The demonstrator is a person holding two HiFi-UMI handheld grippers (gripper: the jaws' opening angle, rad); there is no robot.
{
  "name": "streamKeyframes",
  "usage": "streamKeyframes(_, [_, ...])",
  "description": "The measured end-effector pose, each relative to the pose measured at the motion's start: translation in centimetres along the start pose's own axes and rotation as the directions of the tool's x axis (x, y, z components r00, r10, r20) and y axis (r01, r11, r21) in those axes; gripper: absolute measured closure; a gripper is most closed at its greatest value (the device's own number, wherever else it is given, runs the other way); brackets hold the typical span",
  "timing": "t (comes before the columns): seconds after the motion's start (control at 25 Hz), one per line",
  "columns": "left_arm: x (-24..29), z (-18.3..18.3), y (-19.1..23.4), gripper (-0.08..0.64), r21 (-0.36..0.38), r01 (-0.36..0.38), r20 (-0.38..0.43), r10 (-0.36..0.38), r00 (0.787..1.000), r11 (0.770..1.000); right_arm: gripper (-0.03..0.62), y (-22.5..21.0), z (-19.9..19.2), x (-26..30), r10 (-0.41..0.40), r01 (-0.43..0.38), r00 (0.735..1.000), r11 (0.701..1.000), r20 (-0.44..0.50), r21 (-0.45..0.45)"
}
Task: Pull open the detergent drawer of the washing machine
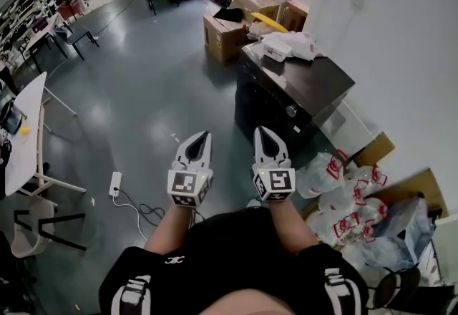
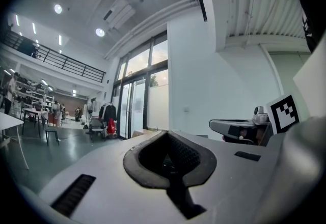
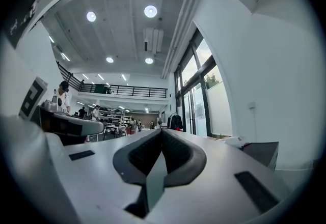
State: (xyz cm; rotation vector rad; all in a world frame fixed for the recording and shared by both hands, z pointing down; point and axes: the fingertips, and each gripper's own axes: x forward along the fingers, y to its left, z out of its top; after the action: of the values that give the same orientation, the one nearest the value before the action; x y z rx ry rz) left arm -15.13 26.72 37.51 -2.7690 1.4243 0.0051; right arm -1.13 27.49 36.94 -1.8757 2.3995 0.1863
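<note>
Approach step, nothing touched yet. Left gripper (image 1: 201, 139) and right gripper (image 1: 262, 133) both have their jaws together and empty, side by side at low centre of the head view. The black box-shaped washing machine (image 1: 266, 107) is above and right of them, well apart, with white packets (image 1: 286, 45) on its top. The detergent drawer is too small to pick out. Next, I'd say: close in on the upper front panel, part one gripper's jaws, take the drawer front.
</note>
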Motion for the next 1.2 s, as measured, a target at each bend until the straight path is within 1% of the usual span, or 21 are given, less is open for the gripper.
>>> streamKeyframes(0.24, [1.5,-0.8,1.4,0.565,-0.003,-0.018,-0.004,0.018,1.000,1.000,0.591,-0.6,-0.9,2.1,0.012,-0.012,1.000,1.000,0.009,0.004])
streamKeyframes(0.48, [4.9,-1.6,3.9,0.565,-0.006,-0.055,-0.009,0.055,0.998,0.998,0.591,-2.4,-1.9,6.6,0.039,-0.039,0.999,0.999,0.029,0.000])
streamKeyframes(0.6, [7.6,-1.9,5.4,0.565,0.000,-0.066,0.000,0.066,0.998,0.998,0.591,-3.7,-2.4,9.6,0.046,-0.047,0.999,0.999,0.026,0.008])
streamKeyframes(0.72, [10.9,-1.9,6.8,0.565,0.013,-0.076,0.007,0.076,0.997,0.997,0.591,-5.7,-2.7,13.1,0.047,-0.047,0.998,0.999,0.035,-0.008])
streamKeyframes(0.96, [17.8,-2.5,8.6,0.565,0.033,-0.081,-0.014,0.081,0.997,0.996,0.591,-10.8,-3.9,19.2,0.025,-0.026,0.999,1.000,0.039,0.015])
streamKeyframes(1.04, [20.1,-2.7,9.0,0.565,0.027,-0.072,-0.018,0.072,0.997,0.997,0.591,-12.0,-4.6,20.9,0.025,-0.025,0.999,0.999,0.029,0.023])
streamKeyframes(1.2, [24.8,-3.6,9.2,0.565,-0.009,-0.039,-0.028,0.038,0.999,0.999,0.591,-15.0,-6.2,24.4,0.026,-0.026,1.000,0.999,0.001,0.046])
